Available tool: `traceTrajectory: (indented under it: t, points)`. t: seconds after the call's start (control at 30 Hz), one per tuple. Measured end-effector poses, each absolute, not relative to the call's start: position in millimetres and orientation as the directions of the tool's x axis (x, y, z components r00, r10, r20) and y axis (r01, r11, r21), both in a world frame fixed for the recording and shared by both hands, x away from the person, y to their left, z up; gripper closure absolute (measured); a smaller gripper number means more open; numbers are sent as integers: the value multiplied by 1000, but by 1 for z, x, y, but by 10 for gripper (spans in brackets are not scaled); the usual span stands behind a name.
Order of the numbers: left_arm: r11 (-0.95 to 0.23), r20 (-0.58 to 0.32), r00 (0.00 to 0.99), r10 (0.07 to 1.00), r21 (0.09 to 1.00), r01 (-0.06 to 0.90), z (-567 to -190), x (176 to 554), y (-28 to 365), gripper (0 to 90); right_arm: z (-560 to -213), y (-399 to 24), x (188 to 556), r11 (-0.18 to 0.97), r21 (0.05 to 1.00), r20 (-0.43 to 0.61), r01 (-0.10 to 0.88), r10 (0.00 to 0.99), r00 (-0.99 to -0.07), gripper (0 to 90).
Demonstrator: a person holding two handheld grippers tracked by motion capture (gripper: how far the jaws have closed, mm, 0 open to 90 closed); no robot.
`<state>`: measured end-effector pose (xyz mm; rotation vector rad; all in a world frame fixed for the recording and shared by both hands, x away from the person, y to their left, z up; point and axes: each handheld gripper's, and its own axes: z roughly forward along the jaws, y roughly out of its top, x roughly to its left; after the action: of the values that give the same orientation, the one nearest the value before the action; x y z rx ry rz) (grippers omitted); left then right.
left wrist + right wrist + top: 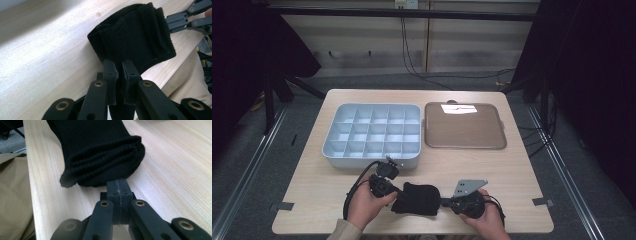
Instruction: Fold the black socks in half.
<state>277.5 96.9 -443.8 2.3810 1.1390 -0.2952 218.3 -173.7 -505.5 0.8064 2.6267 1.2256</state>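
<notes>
Slippage is the likely trouble: the black folded sock [417,199] lies at the worktop's [312,180] near edge between both grippers, left gripper [119,75] jaws pinching a fold, right gripper [117,191] jaws pressed together at its cuff. An uneven pull could unfold it.

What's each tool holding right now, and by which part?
Left tool pinches a fold of the black sock at one end. Right tool is shut at the sock's stacked cuff edge; whether fabric is caught there cannot be told.
</notes>
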Motion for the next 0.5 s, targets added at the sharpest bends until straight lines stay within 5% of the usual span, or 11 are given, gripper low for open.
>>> traceTrajectory:
  t: [0.5]
  points:
    - [-565,-381,649,659,319,761,-437,279,88,831,-505,-173,218,532,743,96,406,516,-851,900]
